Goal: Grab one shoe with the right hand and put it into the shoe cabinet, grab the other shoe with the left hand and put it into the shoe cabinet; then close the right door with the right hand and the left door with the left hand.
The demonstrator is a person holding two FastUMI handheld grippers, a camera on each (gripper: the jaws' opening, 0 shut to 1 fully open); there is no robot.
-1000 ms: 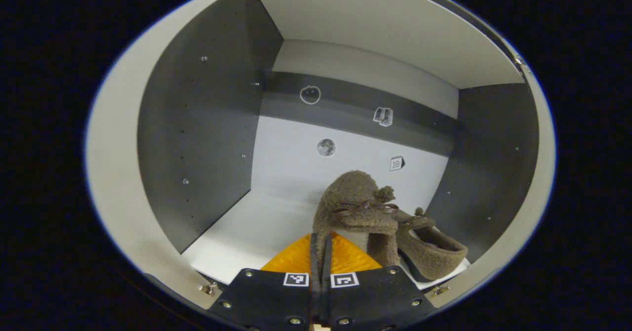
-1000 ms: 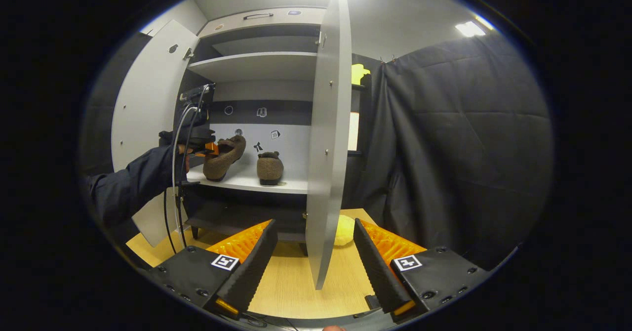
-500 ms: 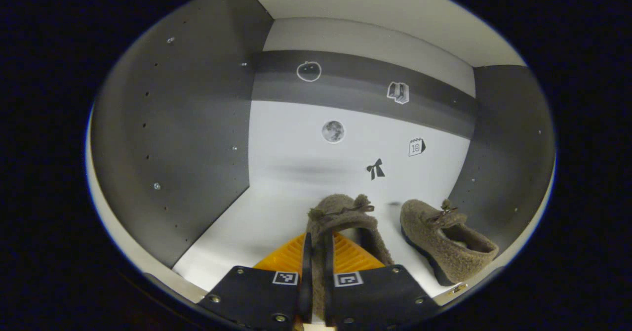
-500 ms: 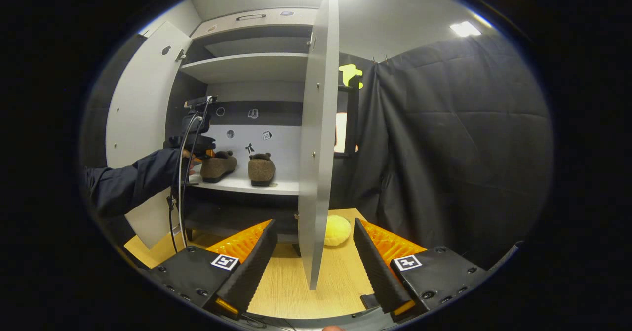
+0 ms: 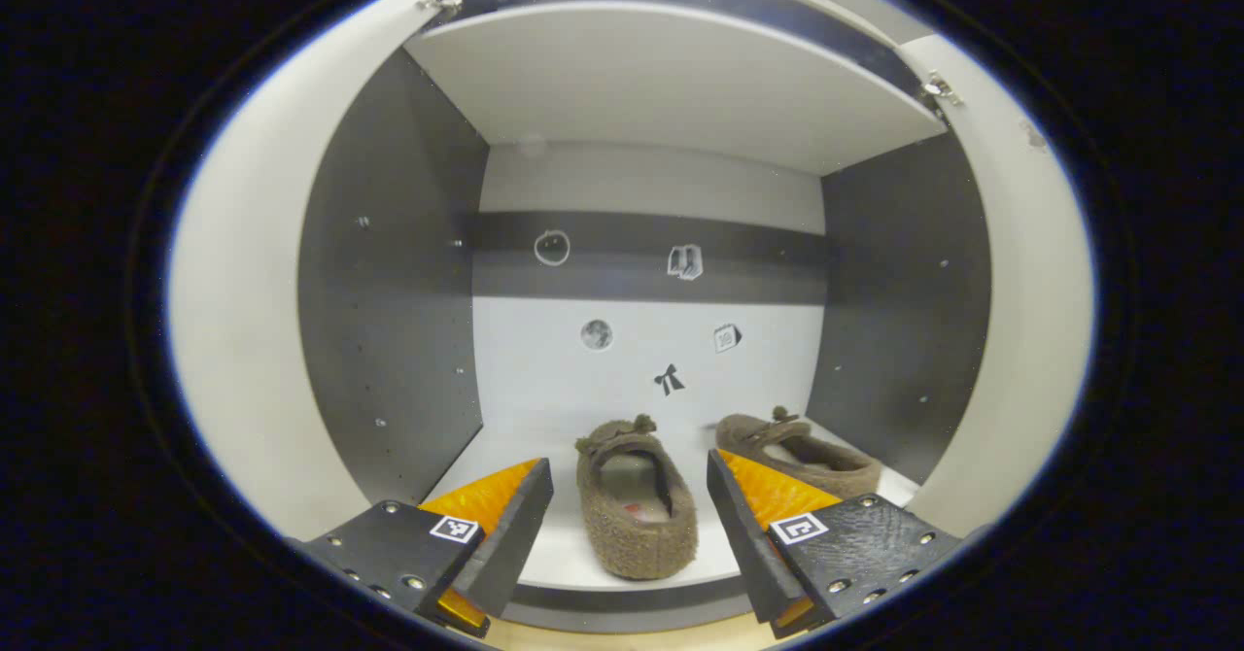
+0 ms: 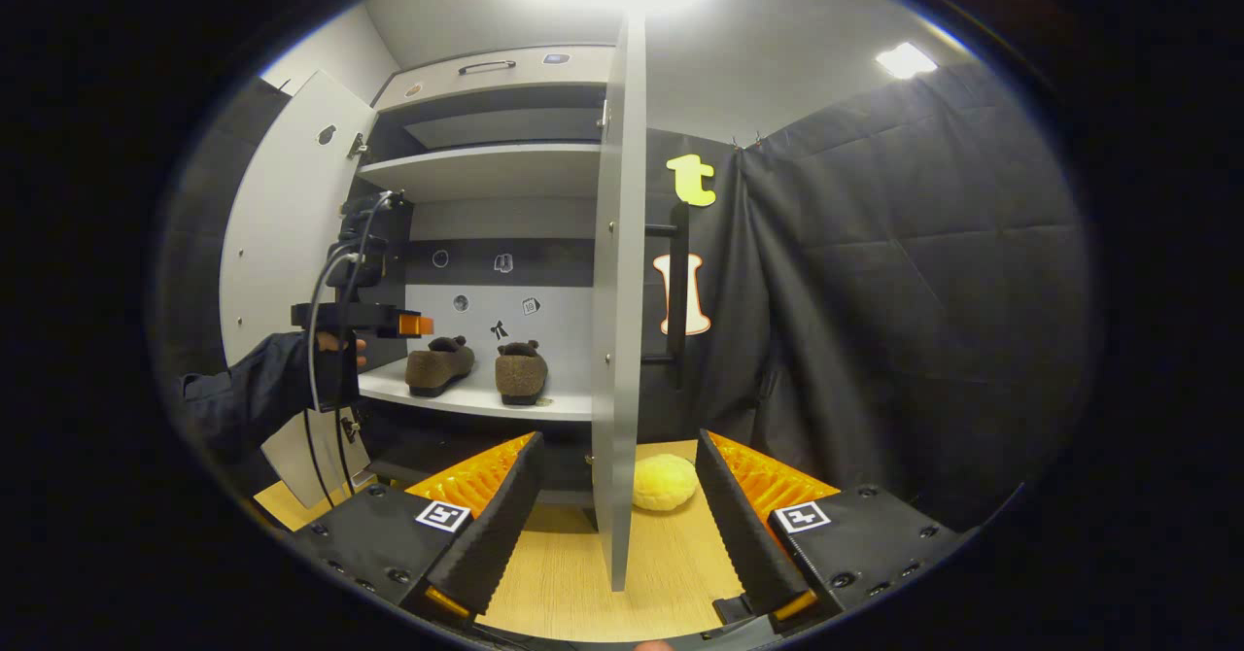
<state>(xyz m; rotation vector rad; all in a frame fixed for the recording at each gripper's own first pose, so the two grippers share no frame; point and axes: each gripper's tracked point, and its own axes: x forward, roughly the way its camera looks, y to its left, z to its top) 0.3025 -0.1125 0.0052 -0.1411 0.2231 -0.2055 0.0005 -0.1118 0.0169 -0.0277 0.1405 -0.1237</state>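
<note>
Grey-and-white shoe cabinet fills the left half of the right gripper view, and we look straight into one of its compartments in the left gripper view. We note the right door standing open, seen nearly edge-on, and the left door swung wide to the left. On the wooden floor beside the right door lies a yellow plush ball.

We find both brown fuzzy shoes on the same white shelf. The left shoe sits heel toward the camera, framed between the left gripper's fingers but untouched by either. The right shoe lies just beside it, nearer the dark side wall, partly hidden behind a finger.

Left gripper: jaws spread wide, nothing held, in front of the shelf edge. In the right gripper view we see it off to the left, held by a hand in a dark sleeve.

Right gripper: jaws likewise wide apart, empty, low over the floor, with the right door's edge between its fingers farther off.

Small stickers dot the back panel.
</note>
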